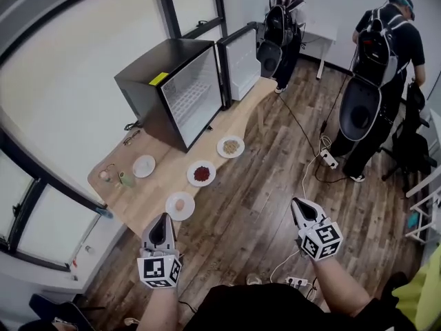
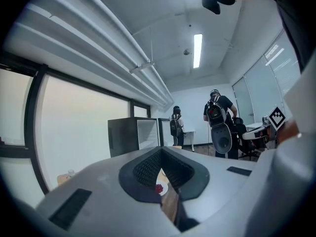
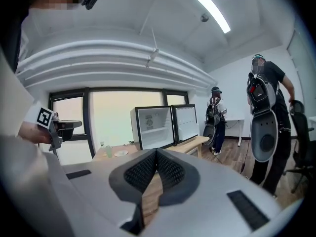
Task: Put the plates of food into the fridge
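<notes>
Three plates of food lie on the wooden table [image 1: 238,119]: one with an egg [image 1: 180,205], one with red food [image 1: 201,174], one with beige food [image 1: 230,146]. The black mini fridge [image 1: 176,88] stands on the table's far end with its door [image 1: 241,61] swung open. My left gripper [image 1: 160,219] hangs shut and empty just short of the egg plate. My right gripper [image 1: 298,203] is shut and empty over the floor, right of the table. In the left gripper view the red food plate [image 2: 159,187] shows below the left gripper [image 2: 160,149]. The right gripper [image 3: 157,152] faces the fridge [image 3: 153,127].
A fourth white plate [image 1: 144,165], a green cup [image 1: 126,179] and a small glass [image 1: 105,175] stand at the table's left edge. Two people with backpacks [image 1: 282,19] [image 1: 379,67] stand beyond. Cables and a power strip [image 1: 329,158] lie on the floor; a chair [image 1: 412,143] is at right.
</notes>
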A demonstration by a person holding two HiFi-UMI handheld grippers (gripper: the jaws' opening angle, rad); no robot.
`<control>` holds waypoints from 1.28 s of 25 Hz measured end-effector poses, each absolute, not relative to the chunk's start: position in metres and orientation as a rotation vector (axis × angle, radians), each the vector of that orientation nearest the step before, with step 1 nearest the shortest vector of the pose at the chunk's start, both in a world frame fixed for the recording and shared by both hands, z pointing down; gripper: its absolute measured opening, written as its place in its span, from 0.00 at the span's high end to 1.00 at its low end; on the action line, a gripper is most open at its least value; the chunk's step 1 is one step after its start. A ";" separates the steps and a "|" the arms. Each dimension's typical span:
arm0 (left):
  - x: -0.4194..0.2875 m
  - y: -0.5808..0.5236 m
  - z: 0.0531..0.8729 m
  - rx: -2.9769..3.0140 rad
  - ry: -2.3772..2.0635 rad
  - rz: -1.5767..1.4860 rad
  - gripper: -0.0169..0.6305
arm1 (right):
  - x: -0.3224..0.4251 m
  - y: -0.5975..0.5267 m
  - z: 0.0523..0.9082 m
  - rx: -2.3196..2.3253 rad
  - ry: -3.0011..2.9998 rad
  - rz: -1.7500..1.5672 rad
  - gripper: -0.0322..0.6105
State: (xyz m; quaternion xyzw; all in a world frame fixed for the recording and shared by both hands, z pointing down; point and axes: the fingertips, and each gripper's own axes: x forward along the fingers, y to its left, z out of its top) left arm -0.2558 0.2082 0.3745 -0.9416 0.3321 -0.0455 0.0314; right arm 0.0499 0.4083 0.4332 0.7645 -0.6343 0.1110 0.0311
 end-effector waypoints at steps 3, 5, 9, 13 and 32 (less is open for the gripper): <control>-0.243 0.207 0.368 -2.891 1.020 -0.126 0.97 | 0.059 0.404 0.426 2.350 -1.961 0.285 0.92; -0.236 0.209 0.369 -2.888 1.017 -0.124 0.97 | 0.063 0.401 0.423 2.337 -1.965 0.249 0.92; -0.226 0.210 0.378 -2.894 1.022 -0.145 0.97 | 0.074 0.392 0.428 2.332 -1.966 0.230 0.92; -0.221 0.199 0.384 -2.896 1.000 -0.177 0.97 | 0.080 0.382 0.439 2.354 -1.953 0.285 0.92; -0.140 0.046 0.393 -2.963 0.898 -0.085 0.97 | 0.128 0.248 0.437 2.325 -1.886 0.284 0.92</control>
